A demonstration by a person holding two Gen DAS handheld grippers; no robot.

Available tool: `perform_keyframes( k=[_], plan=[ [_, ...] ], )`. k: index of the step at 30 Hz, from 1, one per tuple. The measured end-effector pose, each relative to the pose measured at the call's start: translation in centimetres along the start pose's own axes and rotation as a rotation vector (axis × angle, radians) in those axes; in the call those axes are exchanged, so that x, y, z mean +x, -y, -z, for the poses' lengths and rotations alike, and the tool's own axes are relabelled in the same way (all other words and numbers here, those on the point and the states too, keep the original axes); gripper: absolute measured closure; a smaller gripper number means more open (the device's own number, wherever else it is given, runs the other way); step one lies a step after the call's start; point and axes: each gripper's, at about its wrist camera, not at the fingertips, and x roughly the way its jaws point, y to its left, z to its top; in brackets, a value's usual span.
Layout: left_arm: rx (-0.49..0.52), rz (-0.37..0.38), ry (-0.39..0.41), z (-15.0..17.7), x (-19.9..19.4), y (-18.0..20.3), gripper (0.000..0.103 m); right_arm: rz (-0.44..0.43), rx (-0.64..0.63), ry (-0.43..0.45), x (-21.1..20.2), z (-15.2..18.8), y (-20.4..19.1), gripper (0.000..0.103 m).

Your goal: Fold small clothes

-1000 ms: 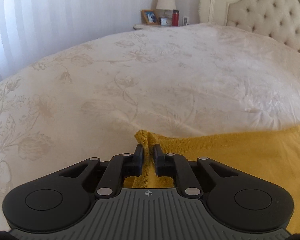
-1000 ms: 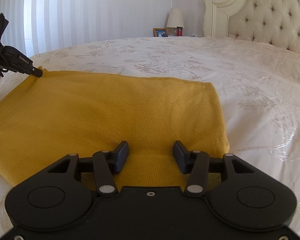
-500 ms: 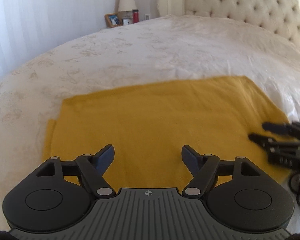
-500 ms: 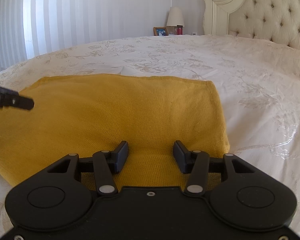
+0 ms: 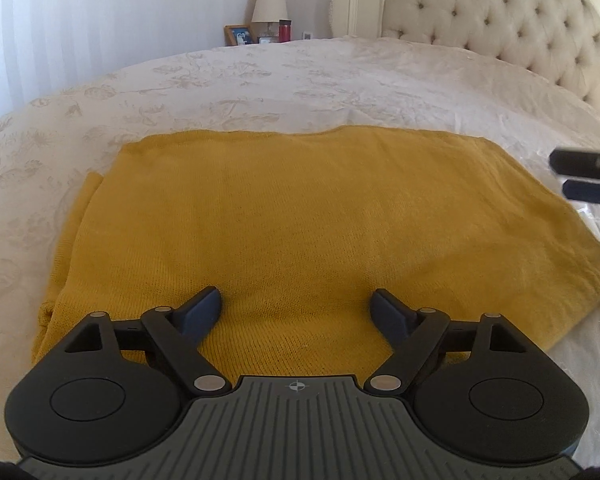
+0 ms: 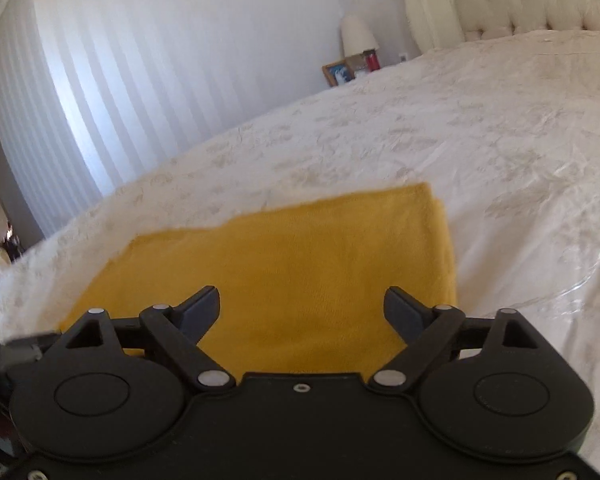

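**Helper:** What are your claws doing?

**Me:** My left gripper (image 5: 296,306) is opening wide. Nothing is pinched in it. The yellow cloth (image 5: 300,216) lies flat under it, from about 9 o'clock to 3 o'clock in my left view. My right gripper (image 6: 302,306) is opening wide too, and it holds nothing. In my left view I see its two black tips at 3 o'clock, just past the cloth's right edge.

**Helper:** Where is the cloth?

**Me:** It is on the bed cover (image 5: 340,80), already folded over once, I think. A bit of the layer below sticks out at 9 o'clock.

**Helper:** So what step is this?

**Me:** I think I have just let go after a fold. Next I should grab an edge or two corners and fold it again, smaller. I need to pinch all the layers together.

**Helper:** Anything in the way?

**Me:** No. The headboard (image 5: 500,20) is far off at 1 o'clock. The lamp (image 5: 269,4), a picture frame (image 5: 239,35) and a red cup (image 5: 285,31) are way back at 12 o'clock.
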Motion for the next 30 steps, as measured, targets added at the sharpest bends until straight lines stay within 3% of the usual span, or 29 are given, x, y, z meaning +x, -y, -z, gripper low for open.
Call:
perform_keyframes(
  k=[6,10,14,17,20,23,30],
  plan=[
    [-0.003,0.004,-0.014,-0.1,0.1,0.0,0.02,-0.016,0.326,-0.132,1.3,-2.2,7.3,0.004],
    [-0.014,0.024,-0.061,-1.0,0.3,-0.3,0.019,-0.157,0.425,-0.225,3.4,-1.2,8.8,0.004],
    [-0.036,0.074,-0.141,-3.4,0.3,-1.0,0.02,-0.203,0.411,-0.29,6.0,-1.1,7.7,0.003],
    [-0.116,0.118,-0.126,-5.7,0.3,-2.1,0.02,-0.214,0.388,-0.323,7.9,-1.2,6.8,0.002],
    [-0.139,0.117,-0.113,-8.0,1.2,-2.2,0.02,-0.218,0.386,-0.331,8.9,-1.4,6.5,0.0],
    [-0.098,0.099,-0.134,-9.5,3.3,-1.1,0.02,-0.231,0.389,-0.34,9.0,-1.5,6.7,0.0],
    [-0.06,0.051,-0.215,-9.7,7.6,0.6,0.019,-0.254,0.384,-0.337,8.5,-1.4,7.2,0.001]
  ],
)
